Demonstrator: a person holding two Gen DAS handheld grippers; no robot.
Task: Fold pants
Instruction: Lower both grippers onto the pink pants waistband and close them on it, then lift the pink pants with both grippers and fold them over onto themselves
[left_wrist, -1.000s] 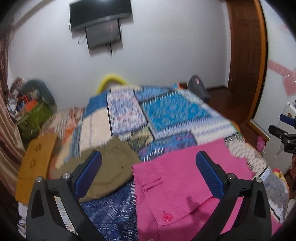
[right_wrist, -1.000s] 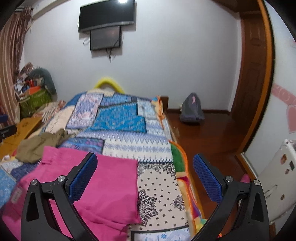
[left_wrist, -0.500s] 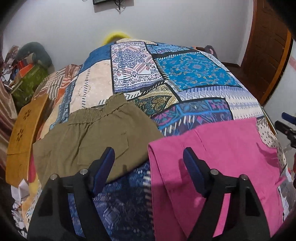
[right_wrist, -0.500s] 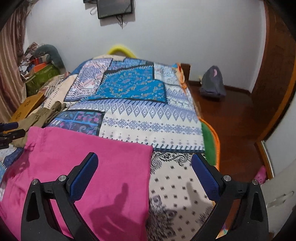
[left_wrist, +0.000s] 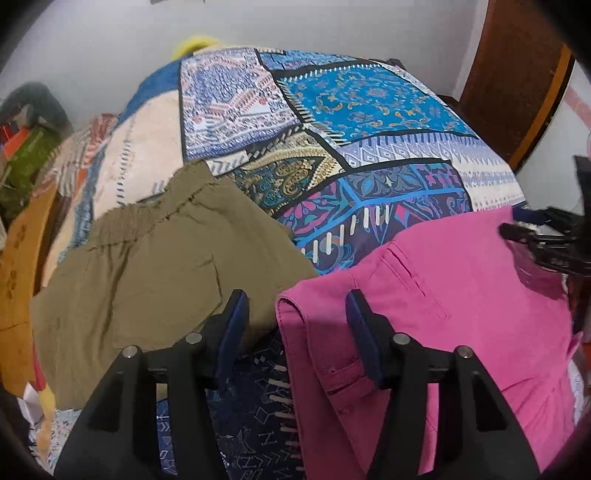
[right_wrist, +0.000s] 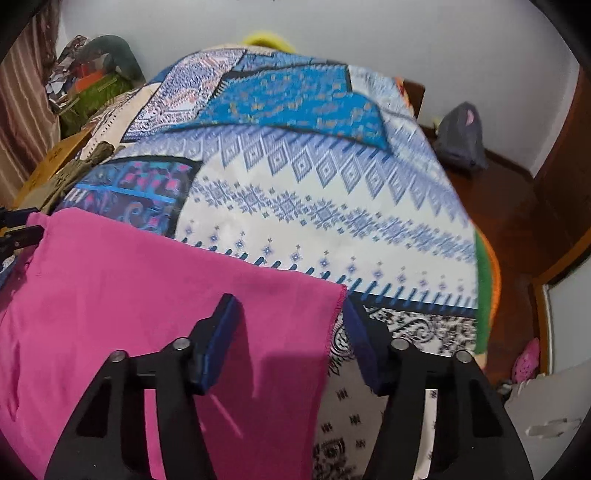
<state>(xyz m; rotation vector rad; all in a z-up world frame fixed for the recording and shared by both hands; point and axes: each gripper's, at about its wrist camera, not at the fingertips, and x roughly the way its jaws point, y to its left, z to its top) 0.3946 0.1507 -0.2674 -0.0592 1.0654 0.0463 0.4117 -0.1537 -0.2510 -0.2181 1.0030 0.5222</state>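
The pink pants (left_wrist: 461, 295) lie flat on the patchwork bedspread (left_wrist: 332, 122), filling the lower right of the left wrist view and the lower left of the right wrist view, their waistband corner between the parted fingers of the left gripper (left_wrist: 297, 321), which grips nothing. The right gripper (right_wrist: 290, 325) is likewise spread wide and holding nothing, straddling the frayed hem edge of the pants. Olive shorts (left_wrist: 147, 266) rest just beside the pants at left centre, a strip of blue quilt between them. Bare bedspread stretches toward the white wall (right_wrist: 406, 33) above. Wooden floor (right_wrist: 506, 206) and a grey bag (right_wrist: 460, 136) sit at the right; clutter at the upper left is blurred
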